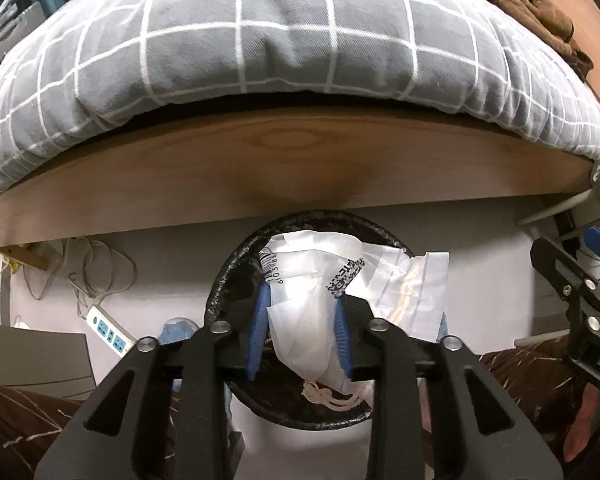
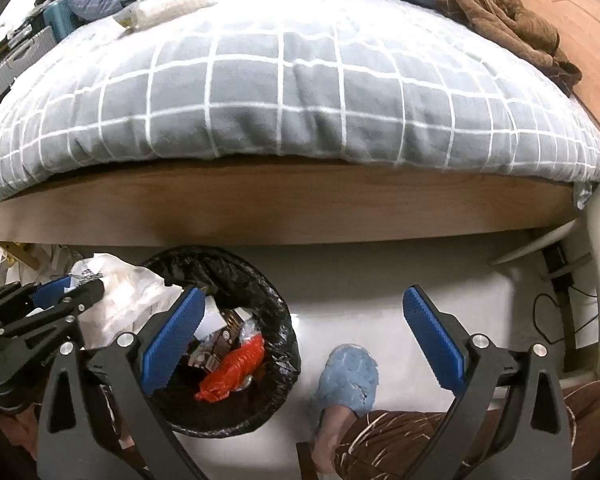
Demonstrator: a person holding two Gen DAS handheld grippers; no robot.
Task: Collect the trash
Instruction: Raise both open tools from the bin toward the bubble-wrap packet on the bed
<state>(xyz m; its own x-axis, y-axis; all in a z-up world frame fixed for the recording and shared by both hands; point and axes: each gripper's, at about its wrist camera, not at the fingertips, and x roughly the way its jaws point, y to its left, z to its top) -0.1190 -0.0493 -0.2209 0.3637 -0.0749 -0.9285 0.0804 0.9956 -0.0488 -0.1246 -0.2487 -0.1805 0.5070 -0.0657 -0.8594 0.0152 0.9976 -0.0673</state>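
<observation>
White crumpled wrappers (image 1: 312,300), two pieces at least, sit pinched between the jaws of the left gripper (image 1: 302,332), directly over one black-lined trash bin (image 1: 220,280) on the floor beside the bed (image 1: 300,168). Right gripper (image 2: 300,336), jaws spread wide and holding nothing, hangs by the bin's rim, above one blue slipper (image 2: 350,376). Inside the bin lies one red bag (image 2: 232,368).

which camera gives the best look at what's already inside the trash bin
The right wrist view. It looks down into the open bin, showing a red wrapper and boxes. In the left wrist view the white bag between the left gripper's pads covers most of the bin's mouth, so its contents are hidden.
</observation>
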